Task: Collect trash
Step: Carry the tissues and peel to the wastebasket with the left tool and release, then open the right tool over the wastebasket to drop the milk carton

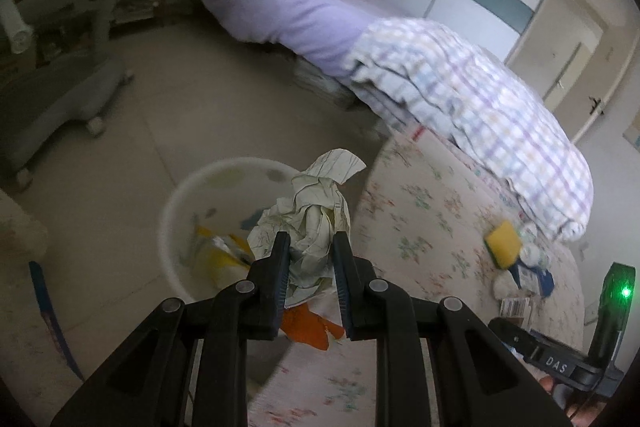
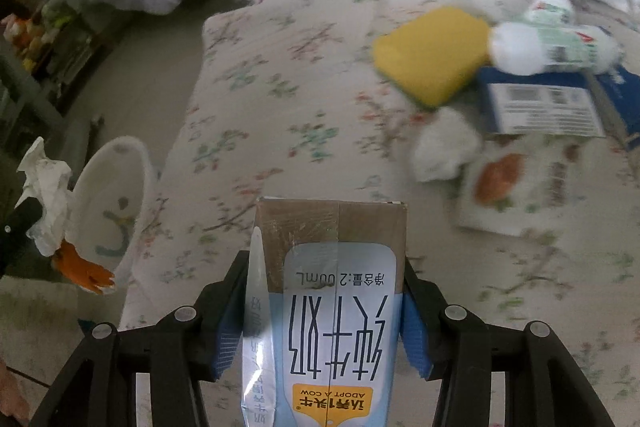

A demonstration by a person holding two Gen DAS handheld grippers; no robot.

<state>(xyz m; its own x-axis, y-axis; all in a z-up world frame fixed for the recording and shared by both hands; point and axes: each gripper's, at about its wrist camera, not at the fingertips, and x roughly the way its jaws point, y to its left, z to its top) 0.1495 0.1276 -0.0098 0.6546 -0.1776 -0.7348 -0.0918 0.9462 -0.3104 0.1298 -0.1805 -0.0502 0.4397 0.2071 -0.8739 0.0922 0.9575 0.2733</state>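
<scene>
Only my right wrist view shows the milk carton point(image 2: 328, 307) clamped in the right gripper point(image 2: 326, 311); my left gripper point(image 1: 310, 267) pinches crumpled paper point(image 1: 312, 223), seemingly above the white bin point(image 1: 180, 195).

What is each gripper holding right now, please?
Left gripper: closed on crumpled paper, over the white bin.
Right gripper: closed on a milk carton.

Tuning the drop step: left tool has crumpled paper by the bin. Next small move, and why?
Probably ease the left tool forward over the round white plastic bin, then open. Its jaws clamp the crumpled white paper wad, which seems to hang near the bin's rim, beside the flowered quilt, not clearly over the opening.
</scene>
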